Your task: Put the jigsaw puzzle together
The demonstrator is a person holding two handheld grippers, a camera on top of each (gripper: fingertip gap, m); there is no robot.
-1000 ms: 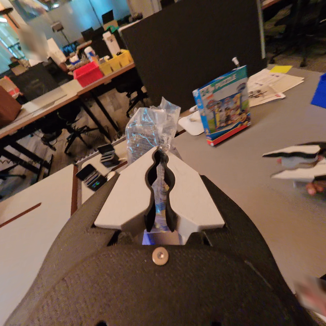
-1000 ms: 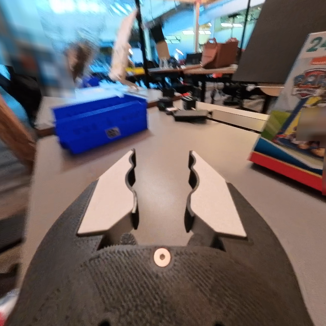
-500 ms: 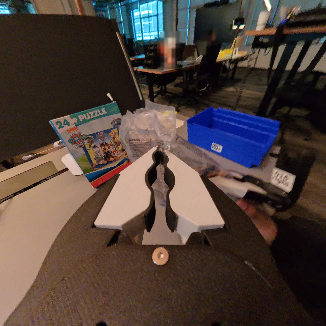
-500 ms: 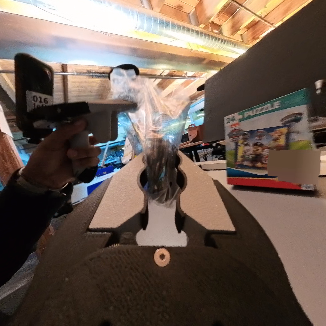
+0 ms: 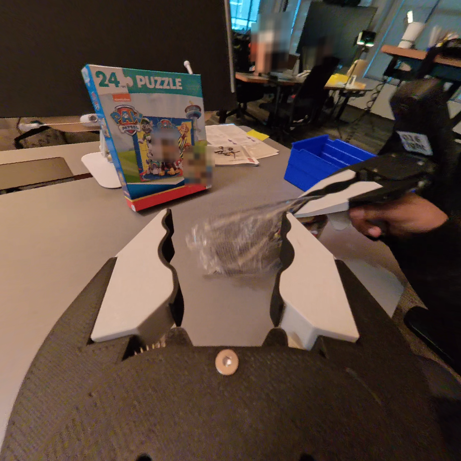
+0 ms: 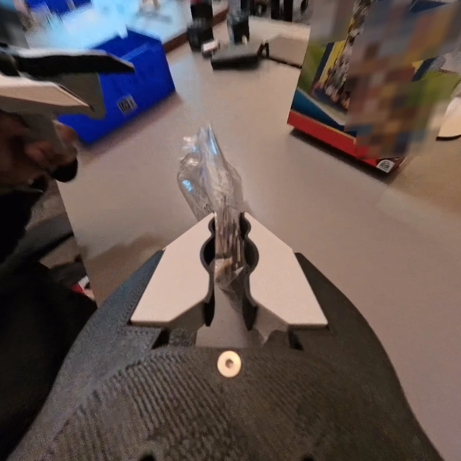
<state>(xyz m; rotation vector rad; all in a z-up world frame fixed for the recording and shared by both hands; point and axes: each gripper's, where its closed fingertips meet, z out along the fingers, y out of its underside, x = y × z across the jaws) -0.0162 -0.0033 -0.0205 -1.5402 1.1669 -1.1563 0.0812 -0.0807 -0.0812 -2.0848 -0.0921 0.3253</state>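
grey tabletop (image 5: 62, 224) in an open office. right tool (image 6: 228, 217) pinches a clear plastic bag (image 6: 209, 174) at centre frame, keeping it off the surface. left tool (image 5: 225, 217) stands wide open, empty. puzzle box (image 5: 149, 134) upright, upper left; blue bin (image 5: 324, 159) at right.

One bag (image 6: 212, 179) — one box (image 5: 152, 134), one bin (image 5: 321, 159).

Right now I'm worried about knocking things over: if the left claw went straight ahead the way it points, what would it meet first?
Probably the clear plastic bag hanging from the right claw, just ahead between the open left claw's fingers. The puzzle box stands farther back, left of that line; depth is uncertain.
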